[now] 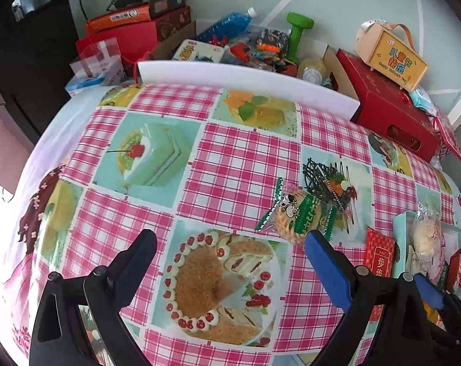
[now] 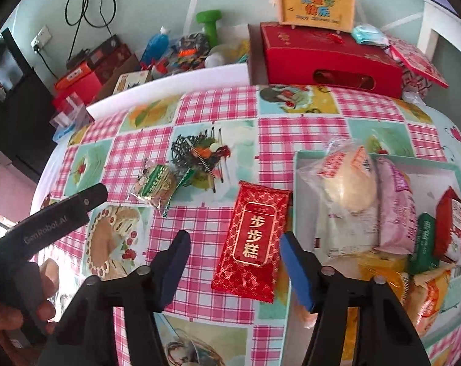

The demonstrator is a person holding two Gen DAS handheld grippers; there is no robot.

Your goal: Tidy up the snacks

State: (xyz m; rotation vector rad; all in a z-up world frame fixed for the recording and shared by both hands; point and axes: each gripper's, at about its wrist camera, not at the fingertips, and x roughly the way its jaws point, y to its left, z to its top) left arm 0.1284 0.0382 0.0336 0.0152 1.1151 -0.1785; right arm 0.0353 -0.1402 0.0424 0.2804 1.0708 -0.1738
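Left wrist view
Left gripper (image 1: pixel 230 244): jaws spread wide over the tablecloth (image 1: pixel 230 158), nothing between them.
Green-wrapped biscuit (image 1: pixel 294 216): flat on the cloth, well left of the tray (image 1: pixel 401 222); the right blue fingertip (image 1: pixel 314 239) is at its near edge, whether touching I cannot tell.
Red packet (image 1: pixel 379 253): just left of the tray, against its wall.
Tray: right edge of the frame, a pale round bun (image 1: pixel 425 235) inside.

Right wrist view
Right gripper (image 2: pixel 235 241): jaws partly open, straddling the red packet's (image 2: pixel 254 238) near half; the pads look clear of it, nothing gripped.
Red packet: flat on the cloth, touching the tray's (image 2: pixel 413 160) left wall.
Tray: holds the bun (image 2: pixel 349 180), a pink pack (image 2: pixel 395 207), green, red and orange packs.
Biscuit (image 2: pixel 157 184): well left of the tray.
Left gripper's body (image 2: pixel 53 219): far left of the tray, in a hand (image 2: pixel 44 289).
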